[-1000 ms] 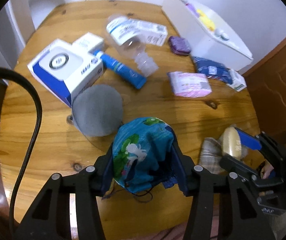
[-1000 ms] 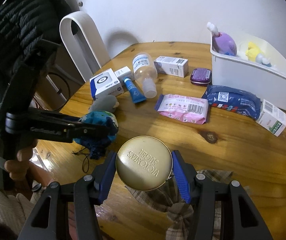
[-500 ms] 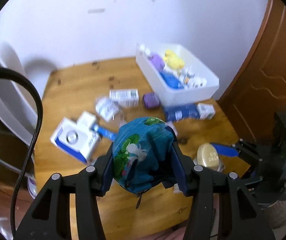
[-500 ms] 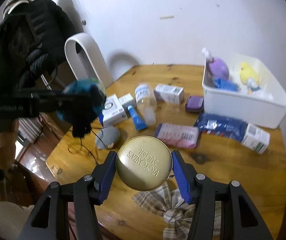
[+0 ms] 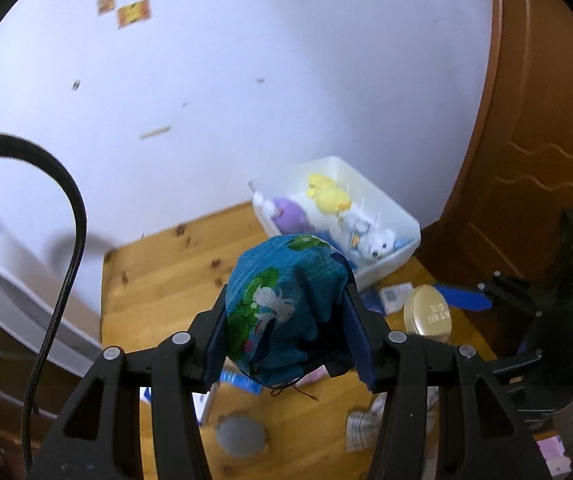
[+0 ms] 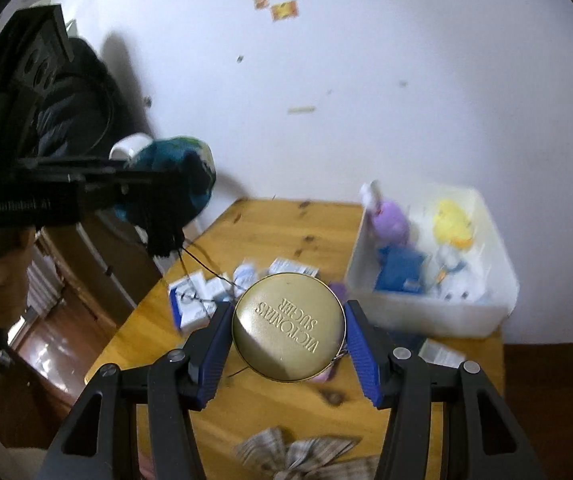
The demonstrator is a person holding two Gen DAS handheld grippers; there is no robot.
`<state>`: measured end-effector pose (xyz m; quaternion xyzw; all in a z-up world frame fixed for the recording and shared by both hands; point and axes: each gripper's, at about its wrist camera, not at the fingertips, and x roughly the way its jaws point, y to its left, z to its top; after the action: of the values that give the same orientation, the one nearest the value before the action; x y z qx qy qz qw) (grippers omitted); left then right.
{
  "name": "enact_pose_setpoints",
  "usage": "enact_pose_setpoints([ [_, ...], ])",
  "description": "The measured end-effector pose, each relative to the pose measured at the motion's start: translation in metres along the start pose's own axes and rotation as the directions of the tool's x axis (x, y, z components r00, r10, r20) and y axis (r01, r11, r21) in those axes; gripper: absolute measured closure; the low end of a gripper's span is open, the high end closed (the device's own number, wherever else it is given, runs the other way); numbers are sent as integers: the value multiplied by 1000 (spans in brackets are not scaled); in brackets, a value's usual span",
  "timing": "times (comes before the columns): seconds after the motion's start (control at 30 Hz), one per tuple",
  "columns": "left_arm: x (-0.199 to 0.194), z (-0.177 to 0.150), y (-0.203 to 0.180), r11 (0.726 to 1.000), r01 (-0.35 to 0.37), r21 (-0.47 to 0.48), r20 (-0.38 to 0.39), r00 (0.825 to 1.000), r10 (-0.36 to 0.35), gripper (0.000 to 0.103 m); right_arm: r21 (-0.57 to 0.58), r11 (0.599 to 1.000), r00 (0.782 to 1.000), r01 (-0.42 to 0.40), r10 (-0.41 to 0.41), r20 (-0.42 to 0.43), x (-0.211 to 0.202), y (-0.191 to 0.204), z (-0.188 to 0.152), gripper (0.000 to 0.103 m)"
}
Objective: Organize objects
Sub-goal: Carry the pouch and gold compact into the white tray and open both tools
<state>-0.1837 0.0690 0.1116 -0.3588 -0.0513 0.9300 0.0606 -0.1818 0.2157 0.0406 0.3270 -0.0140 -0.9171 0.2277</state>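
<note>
Pine boards of the round table [image 6: 278,236] are sitting below both claws, bearing the white plastic bin [image 6: 426,312] of soft toys. The left gripper [image 5: 286,312] is clamping a blue printed fabric pouch [image 5: 282,300] aloft; the right gripper [image 6: 288,330] is clamping a gold round tin [image 6: 288,326] above the table.

A teal pouch [image 5: 286,308] printed with green leaves, a gold tin [image 6: 288,326], a white bin [image 6: 426,312], blue-padded tools.
</note>
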Motion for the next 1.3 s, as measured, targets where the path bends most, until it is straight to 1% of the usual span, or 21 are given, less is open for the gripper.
enact_pose_setpoints([
  [0.07, 2, 19, -4, 1000, -5, 22, 19, 1000, 4, 48, 6, 1000, 1000, 21, -21, 19, -4, -8, 15, 47],
  [0.17, 8, 46, -8, 998, -30, 54, 51, 998, 28, 48, 23, 998, 997, 52, -53, 48, -10, -24, 43, 47],
  [0.23, 14, 62, -9, 998, -35, 57, 55, 998, 32, 48, 38, 997, 995, 69, -72, 68, -15, -35, 61, 47],
  [0.3, 25, 84, -8, 998, -41, 50, 50, 998, 38, 48, 48, 994, 991, 97, -101, 89, -18, -45, 81, 47],
  [0.43, 47, 115, -6, 997, -67, 33, 50, 997, 65, 48, 63, 989, 983, 136, -142, 113, -18, -65, 114, 47],
  [0.53, 73, 136, -5, 996, -83, 23, 34, 996, 82, 48, 80, 984, 980, 159, -168, 111, -8, -82, 132, 47],
  [0.63, 105, 148, -4, 997, -82, 11, 4, 997, 82, 48, 92, 974, 973, 207, -215, 85, 13, -102, 143, 47],
  [0.7, 133, 156, -4, 998, -70, 0, -22, 997, 70, 48, 114, 967, 970, 228, -235, 53, 32, -119, 144, 47],
  [0.8, 178, 163, -6, 997, -71, -10, -54, 996, 70, 48, 149, 959, 969, 243, -245, -4, 60, -143, 140, 47],
  [0.87, 213, 166, -6, 997, -70, -25, -80, 994, 67, 48, 166, 951, 965, 262, -258, -45, 79, -157, 131, 47],
  [1.0, 274, 165, -5, 996, -70, -49, -130, 990, 63, 48, 204, 937, 956, 284, -258, -141, 121, -183, 107, 47],
  [1.1, 316, 163, -5, 995, -92, -47, -174, 981, 83, 48, 211, 927, 941, 311, -269, -206, 147, -196, 90, 47],
  [1.17, 343, 162, -6, 994, -104, -44, -201, 975, 93, 48, 193, 925, 930, 328, -280, -237, 160, -199, 81, 47],
  [1.23, 361, 157, -6, 993, -110, -51, -235, 967, 95, 47, 168, 924, 921, 344, -298, -251, 169, -200, 76, 46],
  [1.27, 367, 155, -5, 992, -110, -57, -250, 964, 92, 47, 157, 925, 919, 347, -301, -256, 173, -198, 75, 45],
  [1.3, 375, 154, -12, 992, -106, -67, -273, 958, 84, 45, 152, 926, 918, 345, -300, -258, 175, -198, 73, 43],
])
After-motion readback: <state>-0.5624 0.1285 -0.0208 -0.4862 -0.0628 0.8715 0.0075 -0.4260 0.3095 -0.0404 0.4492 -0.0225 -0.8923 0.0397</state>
